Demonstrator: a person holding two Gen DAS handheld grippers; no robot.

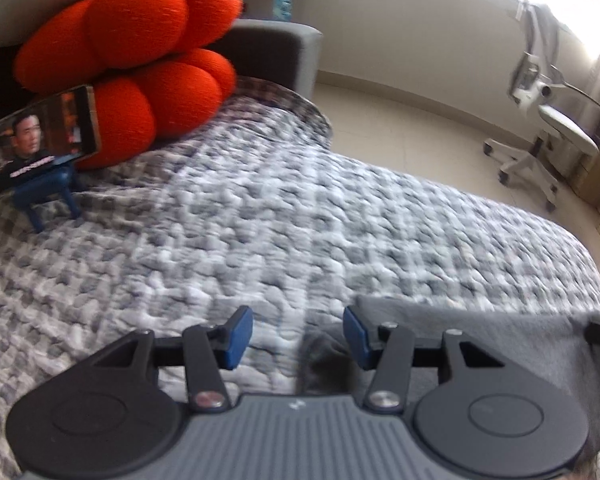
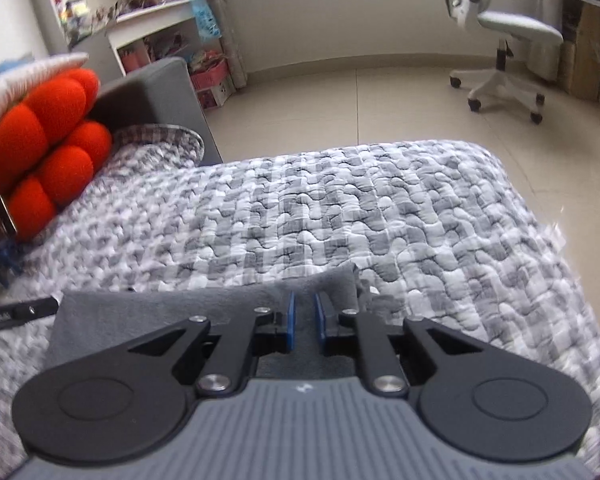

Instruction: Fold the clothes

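A grey garment [image 1: 480,332] lies on the checked quilt [image 1: 260,220] of a bed. In the left wrist view my left gripper [image 1: 298,338] is open, low over the quilt, with the cloth's left edge just under its right finger. In the right wrist view the same grey garment [image 2: 160,304] lies flat, and my right gripper [image 2: 304,318] is nearly shut, its blue pads pinching the cloth's far right corner. The tip of the left gripper [image 2: 20,310] shows at the cloth's left edge.
An orange lobed cushion [image 1: 132,60] leans at the head of the bed, with a phone [image 1: 40,140] on a blue stand in front of it. A white office chair [image 2: 508,40] stands on the tiled floor past the bed. Shelves [image 2: 160,32] stand by the wall.
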